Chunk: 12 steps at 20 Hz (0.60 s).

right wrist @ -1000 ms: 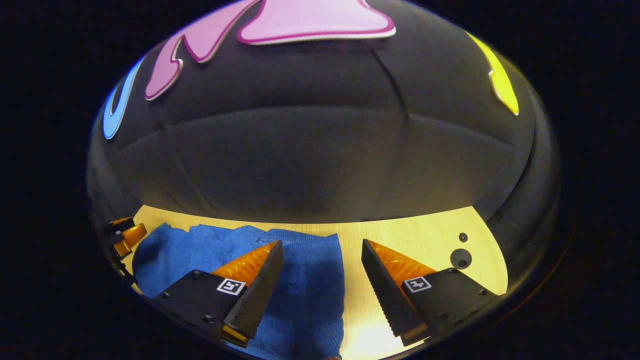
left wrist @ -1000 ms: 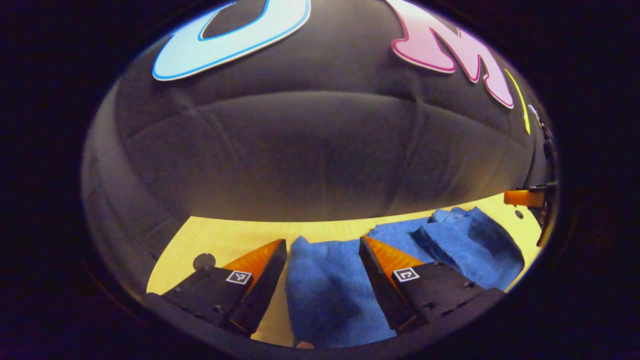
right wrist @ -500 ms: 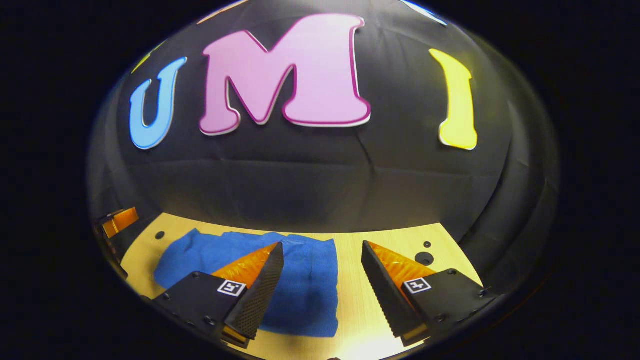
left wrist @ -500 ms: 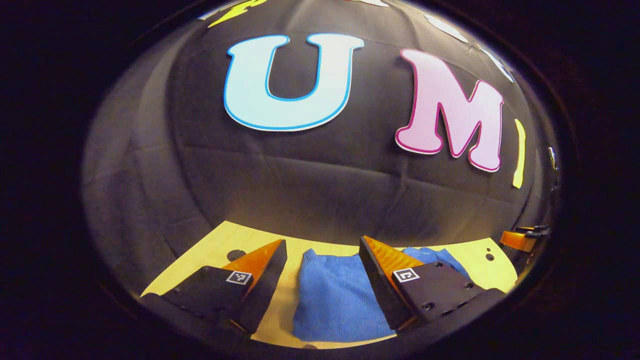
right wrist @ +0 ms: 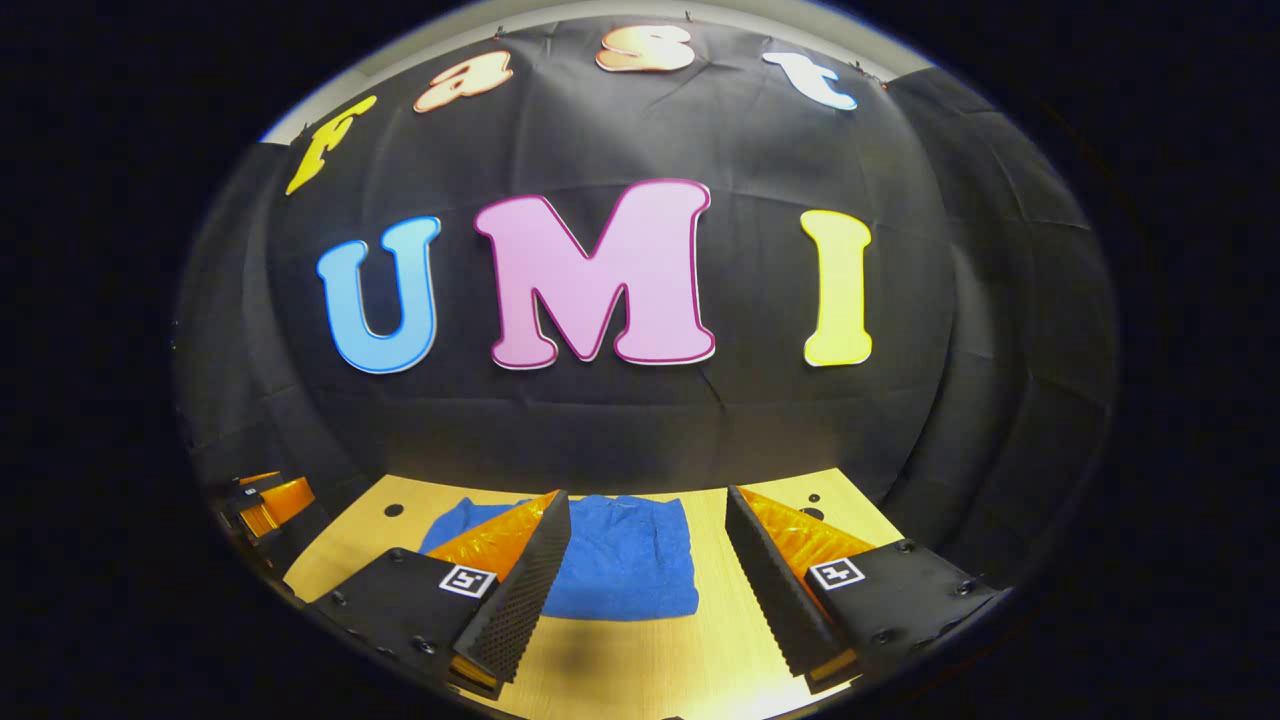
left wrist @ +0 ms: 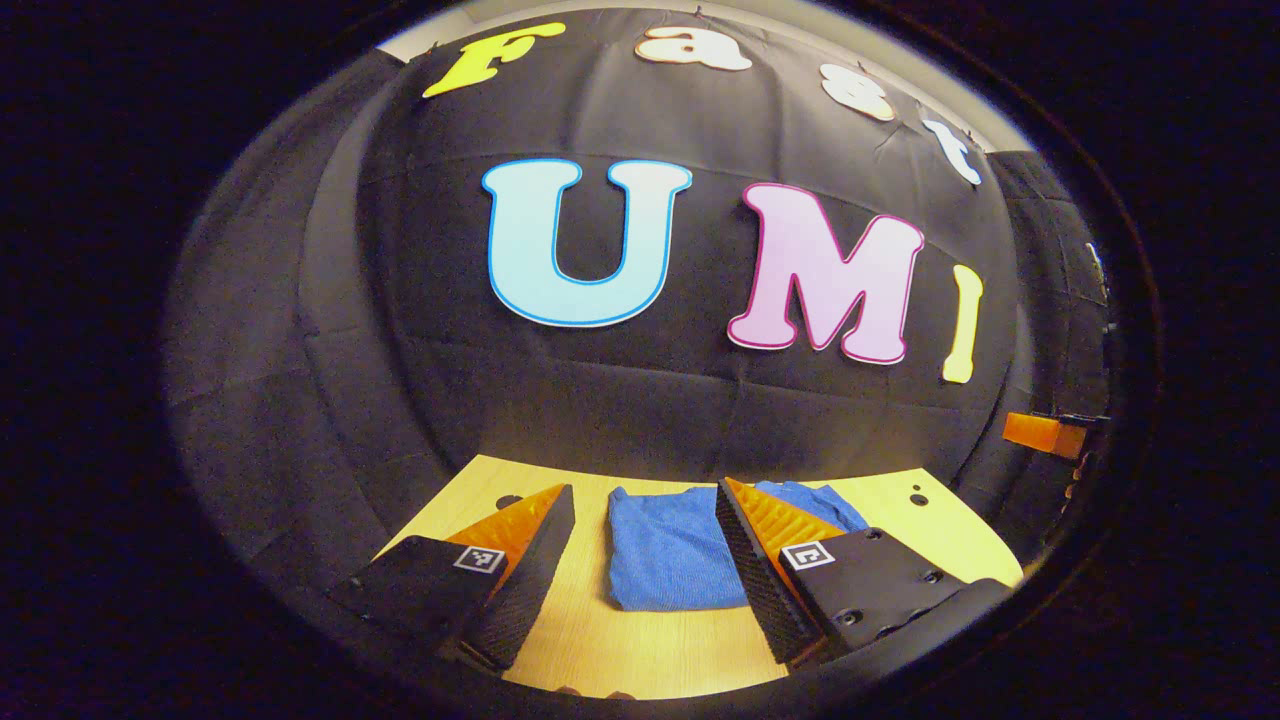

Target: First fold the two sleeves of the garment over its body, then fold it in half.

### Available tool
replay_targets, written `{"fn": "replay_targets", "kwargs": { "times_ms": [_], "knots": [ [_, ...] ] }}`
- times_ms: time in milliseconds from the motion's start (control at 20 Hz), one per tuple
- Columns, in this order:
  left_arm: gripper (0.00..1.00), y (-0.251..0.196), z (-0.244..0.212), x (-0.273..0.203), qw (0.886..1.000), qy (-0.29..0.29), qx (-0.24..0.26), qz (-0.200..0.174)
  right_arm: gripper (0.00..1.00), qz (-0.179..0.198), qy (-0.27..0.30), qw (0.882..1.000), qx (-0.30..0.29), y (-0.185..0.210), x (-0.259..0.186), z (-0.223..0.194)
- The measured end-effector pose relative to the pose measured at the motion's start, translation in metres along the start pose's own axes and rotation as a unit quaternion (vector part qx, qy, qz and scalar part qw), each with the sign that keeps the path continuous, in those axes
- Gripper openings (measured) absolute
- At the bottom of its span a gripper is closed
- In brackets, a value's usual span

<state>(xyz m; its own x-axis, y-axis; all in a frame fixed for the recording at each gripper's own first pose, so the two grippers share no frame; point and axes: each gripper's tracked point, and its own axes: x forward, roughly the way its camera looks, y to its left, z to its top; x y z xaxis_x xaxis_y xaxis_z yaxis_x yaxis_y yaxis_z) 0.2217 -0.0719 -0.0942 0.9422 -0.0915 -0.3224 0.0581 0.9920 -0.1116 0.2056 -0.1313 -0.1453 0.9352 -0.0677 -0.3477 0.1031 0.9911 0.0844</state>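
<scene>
Grippers: left gripper (left wrist: 640, 520) and right gripper (right wrist: 648, 525) both gape wide, holding nothing, above the table (left wrist: 650, 650).
Garment (right wrist: 620, 560) lies mid-table as a compact folded blue bundle; likely soft, light, limp, so pinch all layers at an edge or corner.
</scene>
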Motion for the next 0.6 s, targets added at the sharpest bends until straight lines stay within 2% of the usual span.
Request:
{"fn": "replay_targets", "kwargs": {
  "times_ms": [100,200,350,450,500,600],
  "knots": [
    [0.83,-0.007,0.014,-0.028,0.999,-0.039,0.013,-0.007,0.98,0.008,-0.022,1.0,0.008,0.013,-0.035,0.006],
    [0.81,-0.016,0.019,-0.061,0.998,-0.053,0.006,-0.014,0.97,0.019,-0.047,0.999,-0.005,0.025,-0.067,0.014],
    [0.79,-0.027,0.018,-0.111,0.998,-0.057,-0.018,-0.034,0.96,0.034,-0.072,0.996,-0.029,0.038,-0.117,0.027],
    [0.81,-0.035,0.009,-0.138,0.997,-0.053,-0.02,-0.048,0.96,0.038,-0.096,0.994,-0.022,0.041,-0.148,0.039],
    [0.79,-0.035,0.004,-0.153,0.998,-0.051,-0.015,-0.046,0.96,0.039,-0.101,0.994,-0.014,0.043,-0.163,0.042],
    [0.81,-0.039,-0.006,-0.182,0.998,-0.049,-0.011,-0.044,0.96,0.045,-0.1,0.994,-0.007,0.043,-0.188,0.037]
  ]
}}
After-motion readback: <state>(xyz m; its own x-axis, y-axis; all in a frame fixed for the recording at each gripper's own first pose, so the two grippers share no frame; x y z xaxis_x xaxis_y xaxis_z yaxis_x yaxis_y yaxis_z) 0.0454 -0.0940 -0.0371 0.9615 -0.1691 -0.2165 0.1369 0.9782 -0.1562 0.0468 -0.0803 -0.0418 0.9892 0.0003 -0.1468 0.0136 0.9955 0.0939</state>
